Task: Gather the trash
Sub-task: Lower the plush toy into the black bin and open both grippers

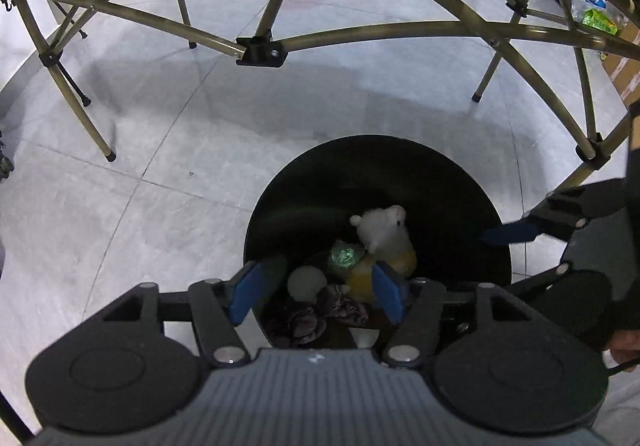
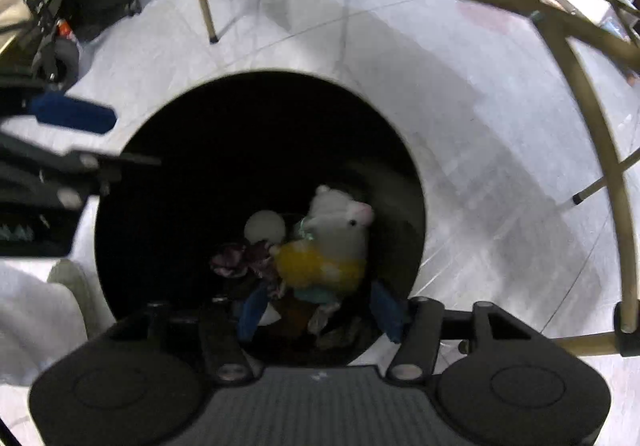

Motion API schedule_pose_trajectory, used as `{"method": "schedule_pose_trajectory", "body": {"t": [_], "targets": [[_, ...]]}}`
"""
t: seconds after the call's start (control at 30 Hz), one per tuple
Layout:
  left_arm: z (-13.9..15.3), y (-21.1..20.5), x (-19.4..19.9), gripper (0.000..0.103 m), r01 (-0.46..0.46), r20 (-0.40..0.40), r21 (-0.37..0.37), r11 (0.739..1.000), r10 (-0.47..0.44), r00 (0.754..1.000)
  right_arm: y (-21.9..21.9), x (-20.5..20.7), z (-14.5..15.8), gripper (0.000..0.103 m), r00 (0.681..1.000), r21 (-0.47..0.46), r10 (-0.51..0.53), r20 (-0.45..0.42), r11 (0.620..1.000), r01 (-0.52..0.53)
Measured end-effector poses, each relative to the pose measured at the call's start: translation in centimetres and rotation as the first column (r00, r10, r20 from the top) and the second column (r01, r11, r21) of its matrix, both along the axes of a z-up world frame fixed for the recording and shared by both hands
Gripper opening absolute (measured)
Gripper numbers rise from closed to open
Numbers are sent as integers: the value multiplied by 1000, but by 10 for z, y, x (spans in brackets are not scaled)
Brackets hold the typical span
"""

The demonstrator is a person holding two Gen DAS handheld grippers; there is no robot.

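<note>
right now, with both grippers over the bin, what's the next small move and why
Probably lift both grippers up and away from the black bin. The left gripper and the right gripper both stand open above its mouth with nothing between their pads, and the plush toy, white ball and crumpled scraps already lie inside, so this drop looks done.

A fluffy cloth plush toy (image 2: 340,234) lies in the smooth black bin (image 2: 168,150) on glossy floor tiles (image 1: 120,226).

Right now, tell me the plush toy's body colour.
White head, yellow body: the plush toy shows best in the right wrist view.
</note>
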State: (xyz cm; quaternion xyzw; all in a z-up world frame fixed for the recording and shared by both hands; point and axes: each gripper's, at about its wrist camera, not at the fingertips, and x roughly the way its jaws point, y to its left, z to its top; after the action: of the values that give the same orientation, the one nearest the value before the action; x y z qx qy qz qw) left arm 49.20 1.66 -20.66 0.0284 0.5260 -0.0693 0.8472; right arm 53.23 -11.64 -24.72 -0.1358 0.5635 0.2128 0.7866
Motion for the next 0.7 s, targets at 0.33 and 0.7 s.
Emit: {"method": "schedule_pose_trajectory", "body": {"t": [0.33, 0.7], "targets": [[-1, -2, 3, 67, -4, -9, 7, 1000, 4, 1000, 6, 3, 20, 60, 999, 58, 15, 49, 998, -18], [55, 6, -17, 71, 26, 159, -93, 995, -11, 987, 4, -28, 89, 60, 979, 120, 59, 197, 989, -84]]}}
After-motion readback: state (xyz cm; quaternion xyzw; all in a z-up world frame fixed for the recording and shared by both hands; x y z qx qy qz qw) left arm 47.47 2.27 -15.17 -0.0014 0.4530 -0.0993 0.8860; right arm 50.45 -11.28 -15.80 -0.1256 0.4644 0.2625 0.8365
